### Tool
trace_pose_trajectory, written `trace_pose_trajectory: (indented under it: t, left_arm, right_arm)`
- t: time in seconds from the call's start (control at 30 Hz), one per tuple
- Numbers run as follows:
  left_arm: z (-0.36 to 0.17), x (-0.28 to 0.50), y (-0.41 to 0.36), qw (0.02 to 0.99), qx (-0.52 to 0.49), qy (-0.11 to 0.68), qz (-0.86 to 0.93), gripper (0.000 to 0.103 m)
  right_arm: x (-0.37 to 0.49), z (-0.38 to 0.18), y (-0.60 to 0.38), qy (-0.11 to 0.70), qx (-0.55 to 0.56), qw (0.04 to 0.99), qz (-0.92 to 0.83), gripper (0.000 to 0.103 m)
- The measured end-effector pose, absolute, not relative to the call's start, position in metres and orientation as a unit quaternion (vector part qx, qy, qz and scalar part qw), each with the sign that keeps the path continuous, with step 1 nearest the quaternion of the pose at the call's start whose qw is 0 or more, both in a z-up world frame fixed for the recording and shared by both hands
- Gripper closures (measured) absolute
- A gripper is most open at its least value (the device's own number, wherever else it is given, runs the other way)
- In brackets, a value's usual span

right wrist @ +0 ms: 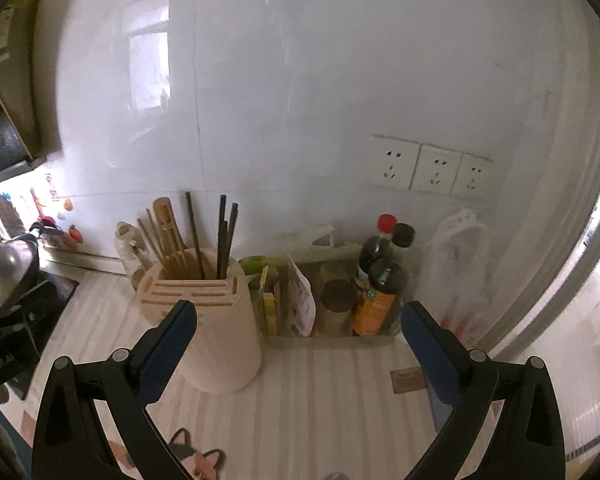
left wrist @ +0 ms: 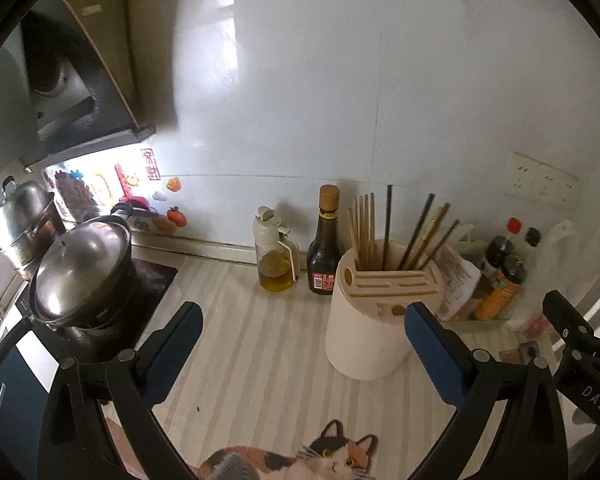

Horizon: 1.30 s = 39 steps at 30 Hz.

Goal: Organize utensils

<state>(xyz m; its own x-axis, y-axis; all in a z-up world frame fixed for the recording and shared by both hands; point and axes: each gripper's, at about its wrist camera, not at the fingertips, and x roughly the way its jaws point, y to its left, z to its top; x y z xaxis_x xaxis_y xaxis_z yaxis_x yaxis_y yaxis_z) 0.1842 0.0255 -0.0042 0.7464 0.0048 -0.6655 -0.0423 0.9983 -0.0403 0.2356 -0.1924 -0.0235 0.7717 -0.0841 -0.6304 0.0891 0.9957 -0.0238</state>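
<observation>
The cream utensil holder [left wrist: 366,320] is seen standing on the striped countertop [left wrist: 256,352], ahead of the left gripper [left wrist: 302,332] and toward its right finger, whose blue pad overlaps the holder's lower right side in this view; contact cannot be judged. From the right wrist camera the holder [right wrist: 220,332] is placed ahead and left of the right gripper [right wrist: 298,330], behind the left finger. Both sets of jaws are held wide apart, and nothing is held between them.

The holder is a rounded tub, upright, with a slotted knife-block top at its front and an open well at its rear. The chopsticks [left wrist: 384,232] are stood in that well: a pale wooden bundle at left, dark ones at centre and right, several leaning outward (a flat wooden paddle-like piece is visible only from the right wrist).

Behind and left of the holder a soy sauce bottle [left wrist: 324,248] and an oil dispenser [left wrist: 274,256] are noted against the wall. At its right a shallow tray [right wrist: 332,338] of condiment bottles and packets sits just beside it. A lidded pot [left wrist: 82,276] on the cooktop bounds the left. Bare striped surface is seen between the holder and the cat-print edge [left wrist: 300,460] near the camera.
</observation>
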Motion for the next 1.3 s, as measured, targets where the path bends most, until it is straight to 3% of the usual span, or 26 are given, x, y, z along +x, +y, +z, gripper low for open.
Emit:
trace_pose_trajectory:
  t: [0.73,1.3]
  left_arm:
    - [0.068,-0.003,0.083,0.953,-0.01,0.303,-0.028,0.0]
    - [0.085,-0.031,0.084,0.953,-0.011,0.3,-0.032,0.0]
  right_arm:
    - [-0.01,0.081,-0.15,0.256,0.015,0.963,-0.083,0.0]
    - [-0.038,0.098,-0.145,0.26,0.021,0.962,-0.077,0.0]
